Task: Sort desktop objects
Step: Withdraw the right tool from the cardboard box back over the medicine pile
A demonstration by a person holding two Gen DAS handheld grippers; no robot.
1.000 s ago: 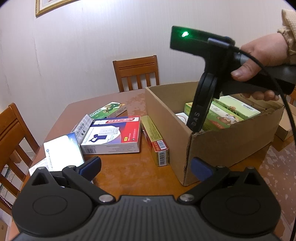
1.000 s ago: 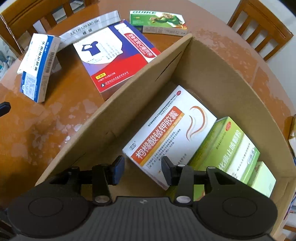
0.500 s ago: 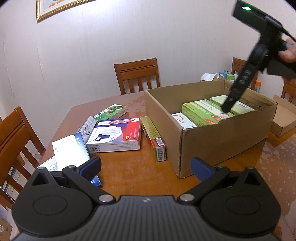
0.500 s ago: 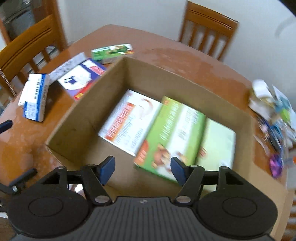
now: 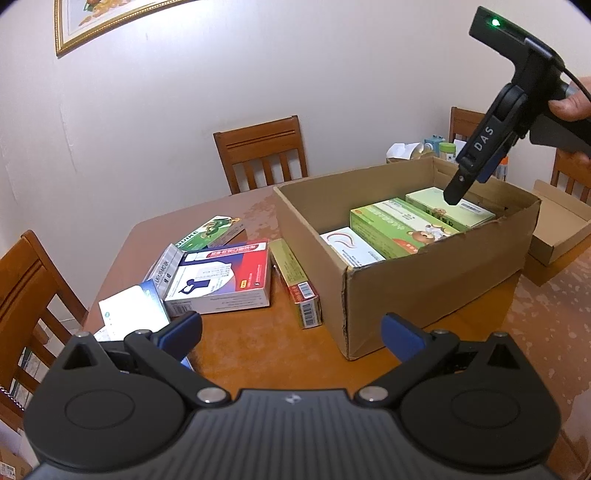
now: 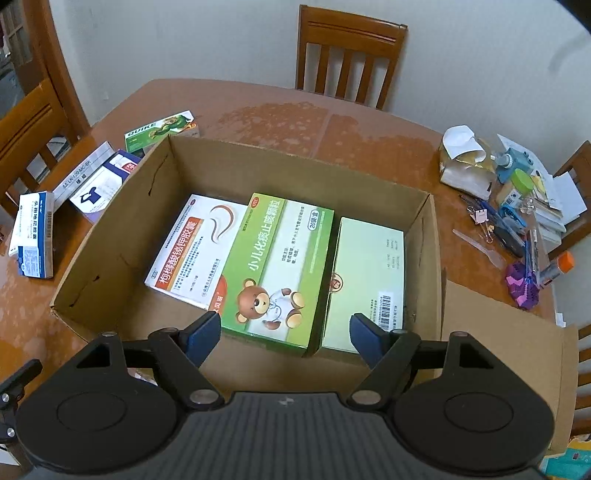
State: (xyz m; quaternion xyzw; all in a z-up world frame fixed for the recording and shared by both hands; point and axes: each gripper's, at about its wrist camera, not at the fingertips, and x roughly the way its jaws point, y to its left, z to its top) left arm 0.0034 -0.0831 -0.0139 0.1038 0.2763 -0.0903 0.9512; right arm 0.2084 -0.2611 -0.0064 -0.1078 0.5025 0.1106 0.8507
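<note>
Right tongs (image 6: 285,328) hang spread and empty over the half-filled cardboard box (image 6: 110,266); left tongs (image 5: 291,330) (also spread) likely fetch the desk's red-and-blue box (image 5: 221,275) next.

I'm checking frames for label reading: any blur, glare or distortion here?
Left wrist view: sharp, but fisheye bends the wall and picture frame; glare whitens the white-and-blue box. Right wrist view: the bear box print is legible, slightly soft; table sheen is patchy, corners vignetted.
</note>
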